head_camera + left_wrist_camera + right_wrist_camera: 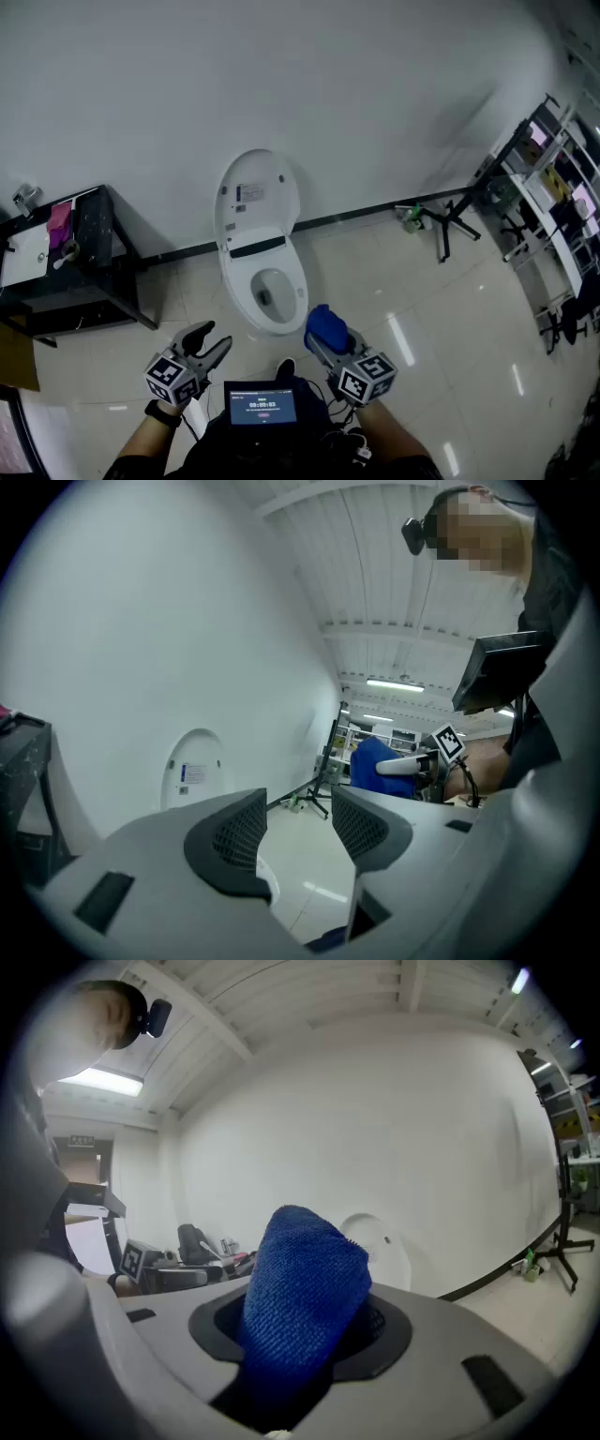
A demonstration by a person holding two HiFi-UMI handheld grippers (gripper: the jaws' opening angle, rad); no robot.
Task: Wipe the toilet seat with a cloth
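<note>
A white toilet (262, 281) stands against the wall with its lid (256, 195) raised and its seat (239, 292) down around the bowl. My right gripper (321, 335) is shut on a folded blue cloth (326, 325), held just in front of the bowl's right front edge. In the right gripper view the blue cloth (302, 1288) fills the gap between the jaws. My left gripper (212, 340) hovers open and empty to the left of the bowl's front; the left gripper view shows its jaws (295, 829) apart with floor between them.
A black cabinet (80, 272) with a white sink top (23, 255) and pink items stands left of the toilet. A black stand (448, 223) and shelving (548, 202) sit at the right. A small screen (262, 407) is at my chest. Glossy tiled floor surrounds the toilet.
</note>
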